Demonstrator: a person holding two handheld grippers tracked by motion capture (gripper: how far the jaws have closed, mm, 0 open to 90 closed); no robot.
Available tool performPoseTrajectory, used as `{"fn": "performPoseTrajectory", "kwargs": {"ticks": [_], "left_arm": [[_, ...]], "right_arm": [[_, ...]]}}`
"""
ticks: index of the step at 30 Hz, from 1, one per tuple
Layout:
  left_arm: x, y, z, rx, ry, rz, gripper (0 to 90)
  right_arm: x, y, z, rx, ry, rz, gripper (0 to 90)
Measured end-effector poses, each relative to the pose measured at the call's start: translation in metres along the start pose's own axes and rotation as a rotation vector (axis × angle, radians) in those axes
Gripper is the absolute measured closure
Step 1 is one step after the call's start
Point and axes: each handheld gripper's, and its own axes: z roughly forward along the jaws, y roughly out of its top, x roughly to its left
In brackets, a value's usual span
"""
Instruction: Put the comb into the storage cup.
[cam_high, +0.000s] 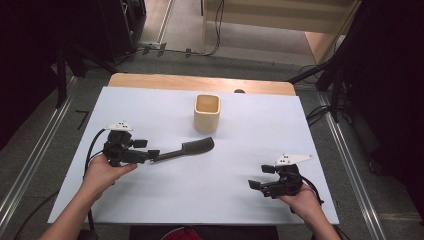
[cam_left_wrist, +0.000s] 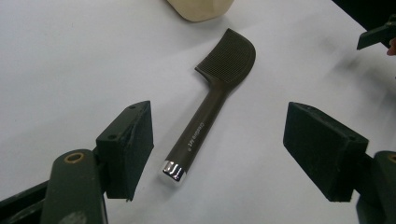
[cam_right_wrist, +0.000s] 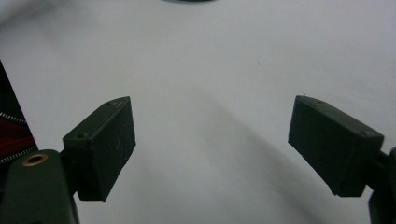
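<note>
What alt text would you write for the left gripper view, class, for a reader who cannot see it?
A dark brush with a silver-capped handle lies flat on the white table, between and beyond the open jaws of the left gripper. A cream cup sits past its ridged head.

A white table carries a dark brush lying flat, head toward a cream cup that stands upright just beyond it, apart. A wooden edge shows along the far side, with black cables on the floor behind.
</note>
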Motion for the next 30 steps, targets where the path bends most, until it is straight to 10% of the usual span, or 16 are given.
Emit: {"fn": "performPoseTrajectory", "kwargs": {"ticks": [30], "left_arm": [[0.019,0.020,0.031,0.056,0.030,0.000,29.8]], "right_arm": [[-0.001,0.000,-0.001,-0.007,0.003,0.010,13.4]]}}
